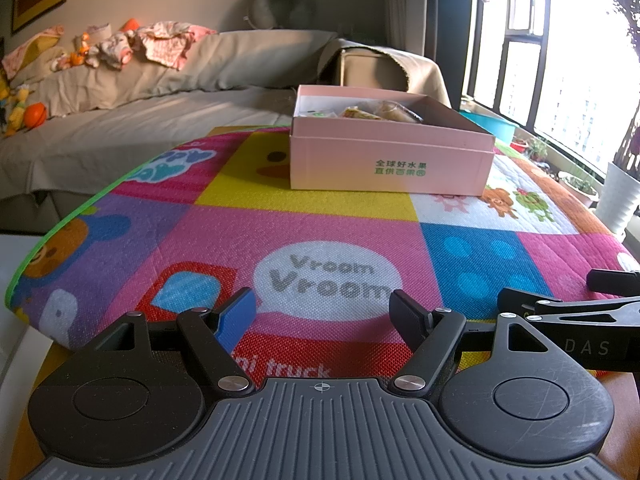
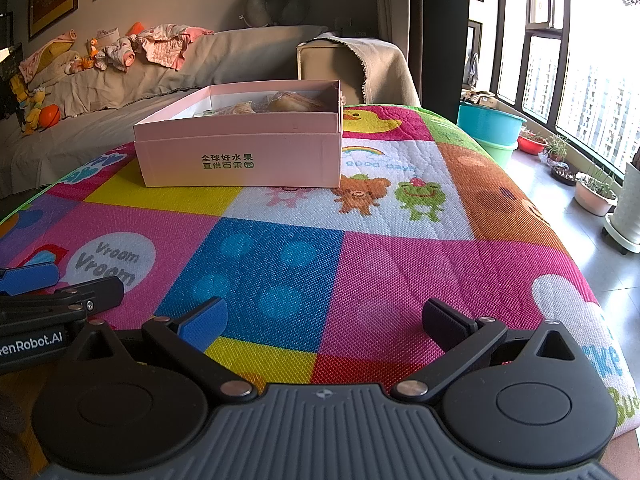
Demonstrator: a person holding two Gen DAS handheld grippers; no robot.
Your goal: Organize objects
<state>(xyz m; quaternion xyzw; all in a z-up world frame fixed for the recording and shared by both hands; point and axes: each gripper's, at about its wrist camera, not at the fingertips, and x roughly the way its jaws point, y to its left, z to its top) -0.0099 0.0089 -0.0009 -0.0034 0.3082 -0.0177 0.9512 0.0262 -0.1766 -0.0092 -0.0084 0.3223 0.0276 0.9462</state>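
Observation:
A pink cardboard box (image 1: pixel 390 160) with green print stands open on the far part of a colourful play mat (image 1: pixel 320 224); several wrapped snacks (image 1: pixel 380 113) lie inside it. The same box (image 2: pixel 240 156) sits left of centre in the right wrist view, its contents (image 2: pixel 280 105) partly hidden by the wall. My left gripper (image 1: pixel 323 310) hovers low over the mat's near edge, open, nothing between its fingers. My right gripper (image 2: pixel 324 320) is beside it, also open and empty. Each gripper shows at the edge of the other's view.
A sofa (image 1: pixel 140 92) covered in grey cloth, with clothes and toys on it, runs behind the mat. Turquoise and green basins (image 2: pixel 490 128) and potted plants (image 2: pixel 596 194) stand on the floor by the window at the right. The mat's edge drops off at left and right.

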